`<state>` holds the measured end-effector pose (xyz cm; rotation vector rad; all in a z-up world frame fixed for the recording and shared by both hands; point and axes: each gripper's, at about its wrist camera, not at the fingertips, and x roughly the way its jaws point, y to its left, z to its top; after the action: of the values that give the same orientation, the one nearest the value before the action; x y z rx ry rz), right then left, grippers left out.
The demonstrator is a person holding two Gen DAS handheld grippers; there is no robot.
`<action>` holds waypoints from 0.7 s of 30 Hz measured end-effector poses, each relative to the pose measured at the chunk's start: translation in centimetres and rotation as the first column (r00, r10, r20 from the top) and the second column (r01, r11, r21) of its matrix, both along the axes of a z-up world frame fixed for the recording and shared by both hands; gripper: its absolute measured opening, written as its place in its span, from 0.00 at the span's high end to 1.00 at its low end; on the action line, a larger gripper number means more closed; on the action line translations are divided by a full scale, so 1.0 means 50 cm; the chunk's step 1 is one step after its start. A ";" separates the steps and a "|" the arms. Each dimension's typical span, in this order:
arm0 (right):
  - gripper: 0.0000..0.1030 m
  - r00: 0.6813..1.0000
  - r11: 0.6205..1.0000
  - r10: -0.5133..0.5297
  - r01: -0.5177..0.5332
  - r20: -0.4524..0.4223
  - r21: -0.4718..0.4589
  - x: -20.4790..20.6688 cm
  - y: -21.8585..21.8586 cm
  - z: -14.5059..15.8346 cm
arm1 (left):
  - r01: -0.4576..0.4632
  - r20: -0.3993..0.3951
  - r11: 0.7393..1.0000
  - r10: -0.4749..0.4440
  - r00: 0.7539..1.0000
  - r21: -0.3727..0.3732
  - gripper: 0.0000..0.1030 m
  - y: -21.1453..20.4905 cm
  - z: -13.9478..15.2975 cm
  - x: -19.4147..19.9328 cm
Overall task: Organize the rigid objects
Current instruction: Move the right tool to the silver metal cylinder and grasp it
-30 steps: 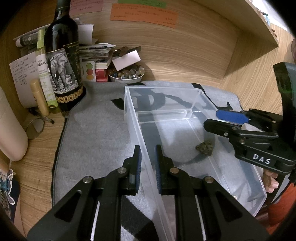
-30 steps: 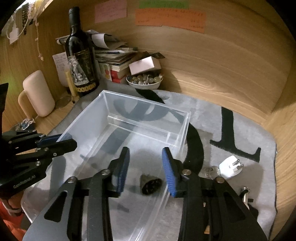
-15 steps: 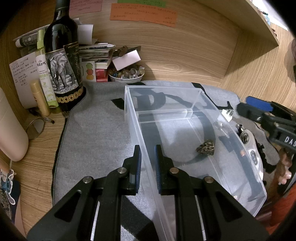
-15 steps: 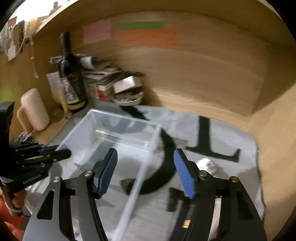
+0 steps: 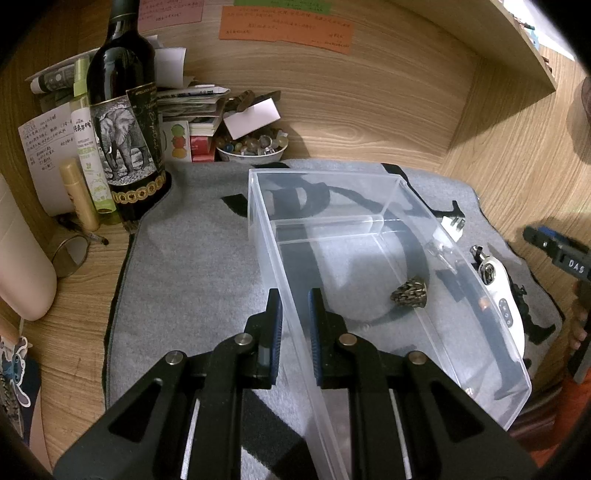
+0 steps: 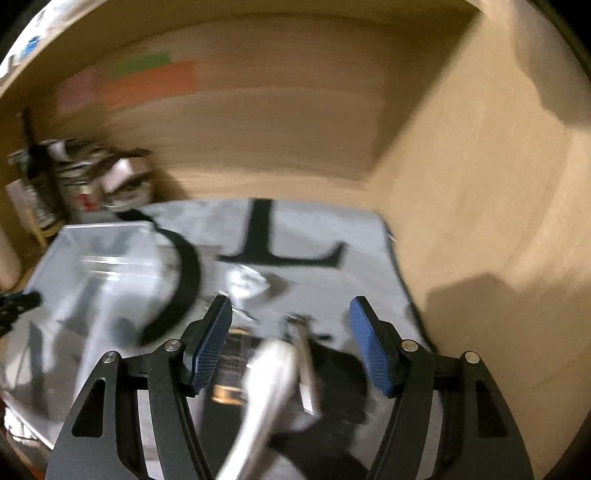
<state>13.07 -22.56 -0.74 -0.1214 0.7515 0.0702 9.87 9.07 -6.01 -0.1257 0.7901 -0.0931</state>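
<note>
— Where can I get past on my left?
— My left gripper (image 5: 294,325) straddles the clear bin's (image 5: 491,314) near wall; bare grey mat (image 5: 192,266) lies beside it.
— And behind?
— The wine bottle (image 5: 123,122), the bowl of stones (image 5: 253,147) and stacked papers (image 5: 188,101) crowd the back-left corner.

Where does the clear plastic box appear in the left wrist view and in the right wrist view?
Left wrist: clear plastic box at centre and right, left gripper straddling its near wall.
Right wrist: blurred, at left.
Shared landmark: orange note on the wooden wall.
</note>
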 end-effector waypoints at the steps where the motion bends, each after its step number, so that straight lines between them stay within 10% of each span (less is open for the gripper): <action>1: 0.39 1.000 1.000 -0.023 0.023 -0.012 0.001 0.000 -0.016 -0.008 | 0.001 -0.001 1.000 -0.001 1.000 0.002 0.86 -0.001 0.000 0.000; 21: 0.39 0.973 1.000 -0.014 0.018 -0.231 0.016 0.040 -0.070 -0.140 | -0.001 -0.010 1.000 0.001 1.000 0.004 0.86 0.001 -0.001 -0.006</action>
<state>15.09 -26.04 -7.73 -0.0912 0.9842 0.0763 9.58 9.10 -6.08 -0.1224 0.8004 -0.0896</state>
